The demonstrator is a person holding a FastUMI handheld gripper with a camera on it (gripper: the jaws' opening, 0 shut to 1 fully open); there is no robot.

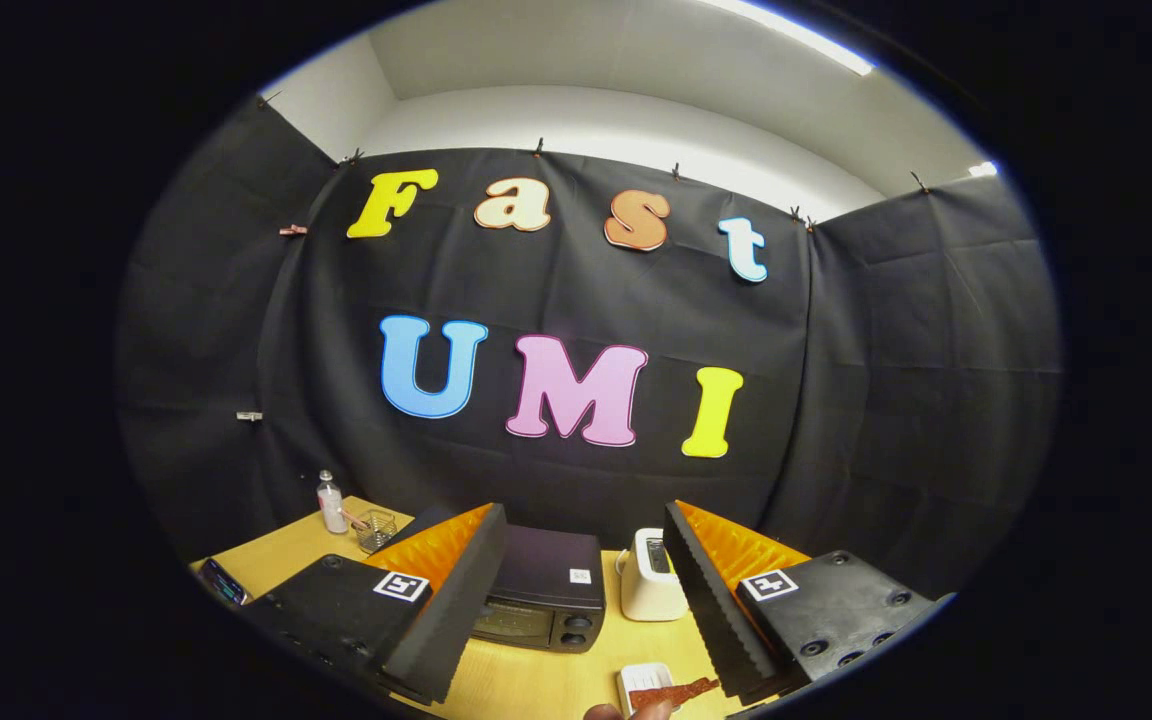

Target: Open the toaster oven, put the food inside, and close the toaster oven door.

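Toaster oven (541, 592) sits door shut at the table's (536, 675) far edge. Your gripper (576, 600) gapes wide, holding nothing; bacon strip (674, 692) lies near edge.

The gripper (584, 590) has two broad wedge-shaped fingers (446, 620) with ribbed inner faces, each carrying a square black-and-white marker (401, 586) (screw heads dot the housings behind).

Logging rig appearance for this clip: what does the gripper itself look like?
The gripper has two wedge-shaped fingers with ribbed, sawtooth inner faces. Each sits on a flat black block with recessed screw holes and a square black-and-white marker tag. No cables visible.
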